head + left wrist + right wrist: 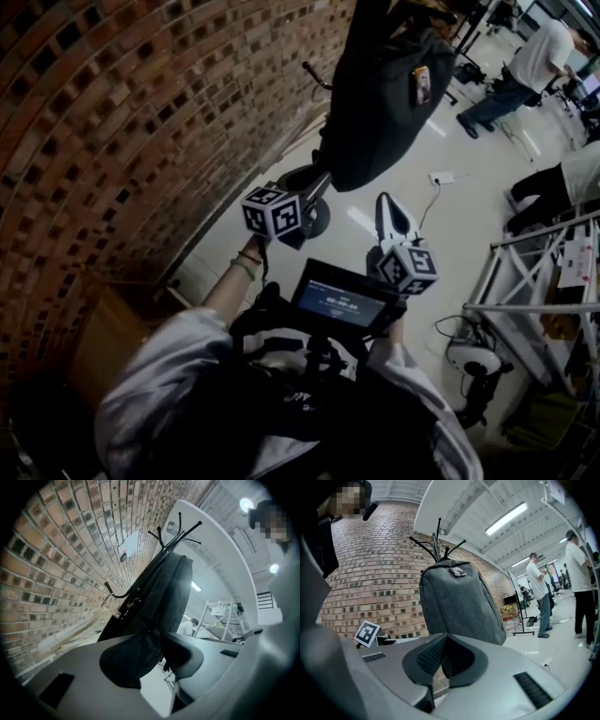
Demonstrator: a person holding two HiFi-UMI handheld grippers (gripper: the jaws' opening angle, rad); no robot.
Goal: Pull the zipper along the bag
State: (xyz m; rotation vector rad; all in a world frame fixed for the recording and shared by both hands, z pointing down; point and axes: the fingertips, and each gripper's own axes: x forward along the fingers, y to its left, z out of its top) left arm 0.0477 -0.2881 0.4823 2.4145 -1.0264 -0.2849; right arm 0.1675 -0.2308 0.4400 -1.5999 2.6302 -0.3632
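Observation:
A black backpack (384, 103) hangs from a black coat stand (178, 531) beside the brick wall. In the left gripper view the backpack (159, 597) shows edge-on, with dark straps and a buckle. The right gripper view has the backpack (454, 602) upright with a small tag on top. I cannot pick out its zipper pull. My left gripper (305, 192) is just short of the bag's lower end, and that gripper (157, 660) stands open with nothing between its pads. My right gripper (392, 202) hangs below the bag, clear of it. That gripper (444, 656) is shut on nothing.
The brick wall (112, 122) runs along the left. The stand's round base (314, 220) sits on the pale floor under the bag. A power strip with a cable (441, 178) lies to the right, near a metal frame (525, 281). People (525, 70) stand farther back.

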